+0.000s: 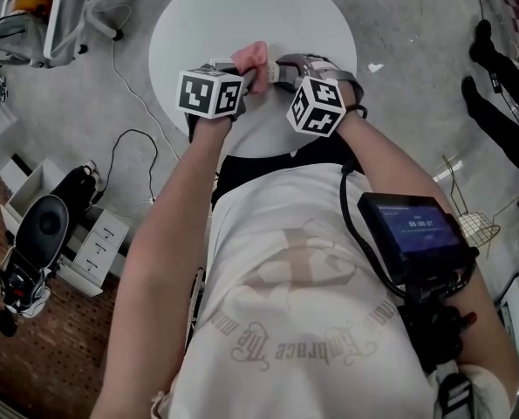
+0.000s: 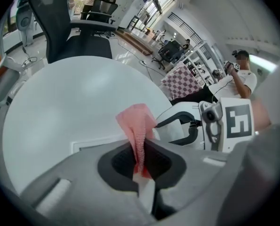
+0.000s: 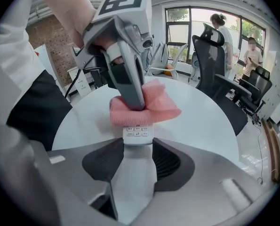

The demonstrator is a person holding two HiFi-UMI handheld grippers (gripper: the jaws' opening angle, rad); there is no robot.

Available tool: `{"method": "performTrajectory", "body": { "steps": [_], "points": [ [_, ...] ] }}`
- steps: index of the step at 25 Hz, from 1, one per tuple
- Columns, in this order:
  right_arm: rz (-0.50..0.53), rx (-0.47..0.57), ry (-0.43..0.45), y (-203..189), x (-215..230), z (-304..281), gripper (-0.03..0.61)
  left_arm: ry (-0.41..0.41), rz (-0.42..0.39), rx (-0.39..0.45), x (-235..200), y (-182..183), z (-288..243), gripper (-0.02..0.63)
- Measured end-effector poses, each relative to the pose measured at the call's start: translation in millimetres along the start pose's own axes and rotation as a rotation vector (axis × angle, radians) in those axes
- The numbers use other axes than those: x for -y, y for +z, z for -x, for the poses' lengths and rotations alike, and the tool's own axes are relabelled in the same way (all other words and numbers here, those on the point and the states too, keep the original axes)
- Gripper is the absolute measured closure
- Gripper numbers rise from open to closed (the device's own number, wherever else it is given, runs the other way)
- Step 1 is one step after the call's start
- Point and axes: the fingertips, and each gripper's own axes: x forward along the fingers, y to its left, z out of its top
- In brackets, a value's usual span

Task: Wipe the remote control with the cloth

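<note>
**Cloth on remote, both claws loaded**

Right gripper (image 3: 137,149) clamps the white remote control (image 3: 138,133) by its body, button end sticking out. Left gripper (image 2: 140,155) pinches the pink cloth (image 2: 137,124), which lies over the remote's far end, above the round white table (image 1: 198,24).

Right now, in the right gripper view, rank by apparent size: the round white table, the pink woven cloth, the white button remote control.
1. round white table, clearly largest.
2= pink woven cloth and white button remote control: visible parts look alike, and the remote sits nearer the camera, so I won't rank them.
</note>
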Motion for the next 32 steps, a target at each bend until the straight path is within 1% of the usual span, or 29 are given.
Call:
{"method": "performTrajectory", "body": {
  "steps": [4, 9, 15, 17, 19, 21, 25, 27, 29, 32],
  "points": [
    [0.003, -0.004, -0.002, -2, 2, 1, 0.379, 0.064, 0.019, 0.0, -28, -7, 14, 0.597],
    [0.004, -0.016, -0.003, -7, 2, 2, 0.379, 0.13, 0.045, -0.019, -60, -26, 27, 0.597],
    [0.005, -0.03, 0.003, -15, 2, 3, 0.377, 0.204, 0.12, 0.0, -97, -45, 44, 0.597],
    [-0.002, -0.037, 0.008, -19, 3, 3, 0.373, 0.219, 0.154, 0.019, -105, -51, 47, 0.597],
    [-0.008, -0.051, 0.003, -23, 5, 4, 0.362, 0.214, 0.181, 0.054, -107, -54, 48, 0.597],
    [-0.014, -0.063, -0.008, -23, 8, 9, 0.324, 0.2, 0.19, 0.086, -103, -57, 51, 0.596],
    [-0.005, -0.085, -0.021, -13, 1, 27, 0.313, 0.156, 0.226, 0.16, -82, -69, 59, 0.597],
    [-0.001, -0.099, -0.029, 2, -12, 30, 0.313, 0.123, 0.231, 0.191, -70, -84, 72, 0.597],
    [0.0, -0.12, -0.038, 25, -24, 21, 0.313, 0.094, 0.232, 0.204, -68, -104, 91, 0.596],
    [0.021, -0.172, -0.03, 41, -23, 5, 0.301, 0.06, 0.248, 0.224, -68, -121, 99, 0.596]
  ]
}}
